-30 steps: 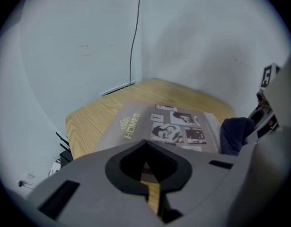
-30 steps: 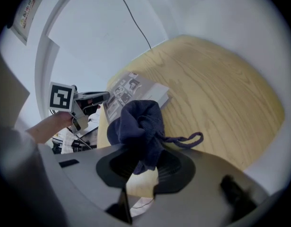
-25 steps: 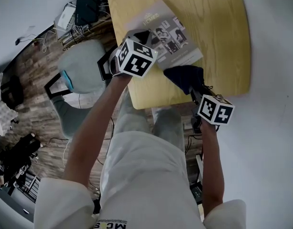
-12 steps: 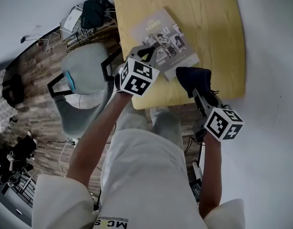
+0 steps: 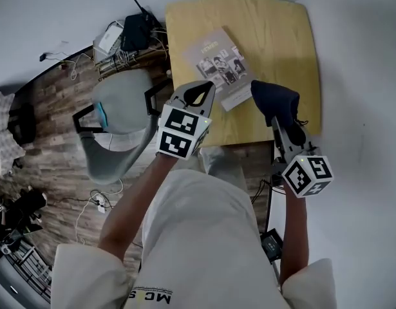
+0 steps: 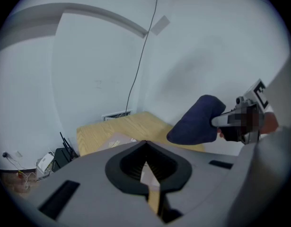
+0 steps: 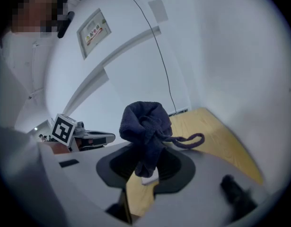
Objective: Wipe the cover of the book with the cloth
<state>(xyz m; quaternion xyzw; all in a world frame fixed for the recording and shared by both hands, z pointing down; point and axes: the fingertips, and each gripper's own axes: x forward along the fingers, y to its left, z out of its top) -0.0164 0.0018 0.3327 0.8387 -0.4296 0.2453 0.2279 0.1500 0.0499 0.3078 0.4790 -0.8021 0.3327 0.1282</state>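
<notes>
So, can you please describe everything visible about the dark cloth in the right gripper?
The cloth is dark navy, soft and looks like towel fabric. It is bunched into a lump, with a thin loop sticking out on one side. The right gripper holds it by one end, jaws closed on it. It looks raised above the yellow table, right of the book, not touching the cover.

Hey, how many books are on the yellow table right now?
1. The book lies flat on the table's left half, just beyond the left hand-held gripper; none seems hidden.
</notes>
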